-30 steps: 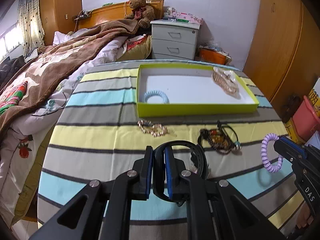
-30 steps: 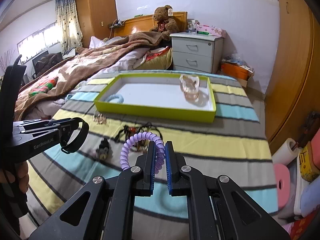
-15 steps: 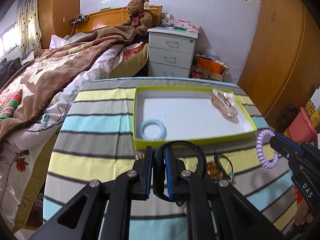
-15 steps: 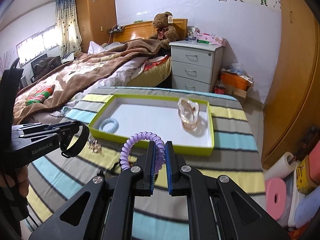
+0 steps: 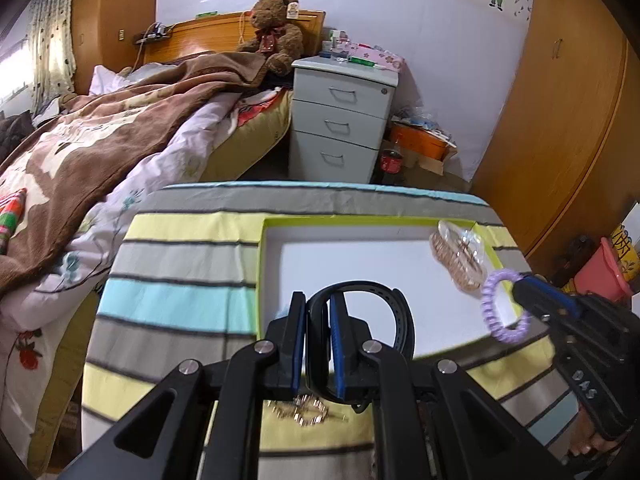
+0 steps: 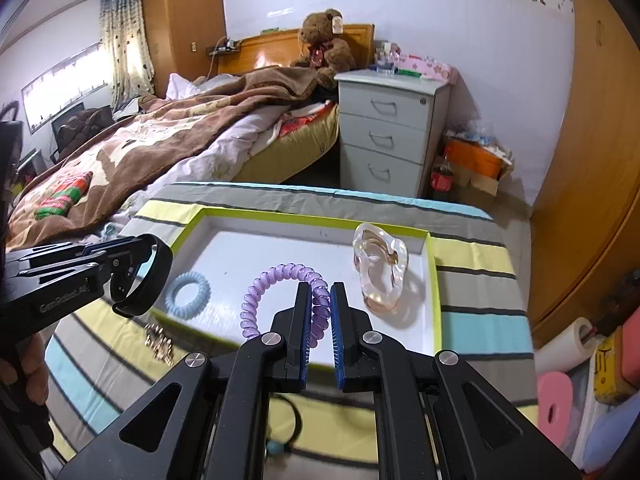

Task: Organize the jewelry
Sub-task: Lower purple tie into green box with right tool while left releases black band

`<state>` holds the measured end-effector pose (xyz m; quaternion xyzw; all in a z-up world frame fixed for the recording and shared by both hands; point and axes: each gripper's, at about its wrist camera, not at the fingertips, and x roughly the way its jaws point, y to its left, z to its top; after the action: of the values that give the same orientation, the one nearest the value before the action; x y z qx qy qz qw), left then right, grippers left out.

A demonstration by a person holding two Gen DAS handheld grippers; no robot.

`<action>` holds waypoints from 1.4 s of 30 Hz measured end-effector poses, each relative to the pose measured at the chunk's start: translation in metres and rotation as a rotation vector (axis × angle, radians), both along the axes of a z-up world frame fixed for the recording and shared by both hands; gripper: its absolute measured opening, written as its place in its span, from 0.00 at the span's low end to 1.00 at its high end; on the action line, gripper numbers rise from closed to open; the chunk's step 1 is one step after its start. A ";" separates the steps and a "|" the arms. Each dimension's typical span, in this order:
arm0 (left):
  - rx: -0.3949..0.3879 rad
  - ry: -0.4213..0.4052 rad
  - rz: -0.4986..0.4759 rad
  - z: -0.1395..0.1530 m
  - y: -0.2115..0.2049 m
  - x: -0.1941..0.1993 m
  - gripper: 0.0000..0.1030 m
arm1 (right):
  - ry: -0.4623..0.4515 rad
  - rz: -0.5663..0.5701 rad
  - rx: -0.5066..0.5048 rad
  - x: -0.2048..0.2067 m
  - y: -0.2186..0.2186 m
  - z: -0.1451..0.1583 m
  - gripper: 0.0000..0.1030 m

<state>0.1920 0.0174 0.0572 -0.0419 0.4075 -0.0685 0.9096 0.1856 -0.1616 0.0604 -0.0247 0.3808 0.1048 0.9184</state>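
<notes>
The tray (image 6: 434, 280), a shallow lime-rimmed box with a smooth white floor, lies on the striped cloth (image 6: 472, 320), most of its floor bare. Left to right in the right wrist view: the left gripper (image 6: 120, 270), at 9 o'clock over the tray's left edge, is clamped on a matte black band (image 6: 154, 280); a pale blue coil tie (image 6: 187, 294) lies inside; the right gripper (image 6: 320, 316), tilted down, pinches a purple coil tie (image 6: 272, 280); a glossy clear clip (image 6: 378, 276), perhaps resin, lies at 2 o'clock
</notes>
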 end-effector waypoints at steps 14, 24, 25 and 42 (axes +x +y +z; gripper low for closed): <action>-0.008 0.077 0.007 -0.029 -0.007 0.073 0.12 | 0.073 -0.004 -0.033 0.065 0.012 -0.034 0.09; 0.018 0.120 0.020 -0.051 -0.010 0.100 0.12 | 0.106 0.002 -0.067 0.087 0.017 -0.054 0.09; 0.022 0.125 0.025 -0.054 -0.010 0.102 0.12 | 0.108 0.002 -0.068 0.089 0.017 -0.055 0.09; 0.056 0.161 0.025 -0.072 -0.014 0.117 0.13 | 0.119 0.007 -0.109 0.103 0.022 -0.067 0.09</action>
<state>0.3088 0.0034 -0.0146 -0.0271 0.4807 -0.0422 0.8755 0.2882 -0.1391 -0.0065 -0.0699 0.4399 0.0883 0.8910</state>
